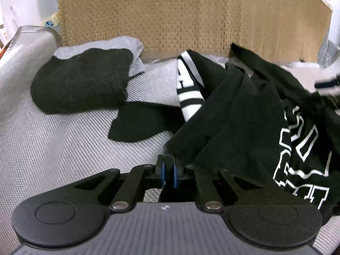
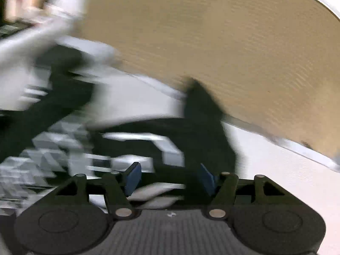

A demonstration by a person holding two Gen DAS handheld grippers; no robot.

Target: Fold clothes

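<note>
A tan woven panel [image 1: 191, 14] stands behind a silver-grey woven bed cover [image 1: 53, 148]. On this cover, at the right, lies a crumpled black T-shirt [image 1: 244, 116] with white block letters, partly lifted. To its left a folded black garment [image 1: 82, 82] rests on a folded grey garment [image 1: 129, 44], apart from the T-shirt. The left gripper [image 1: 169, 165] has its 2 fingers clenched on a black edge of the T-shirt, low over the cover. In the right wrist view, which is strongly blurred, the right gripper [image 2: 170, 176] has its fingers spread apart, with the black cloth of the T-shirt [image 2: 201, 114] lying between and before them.
</note>
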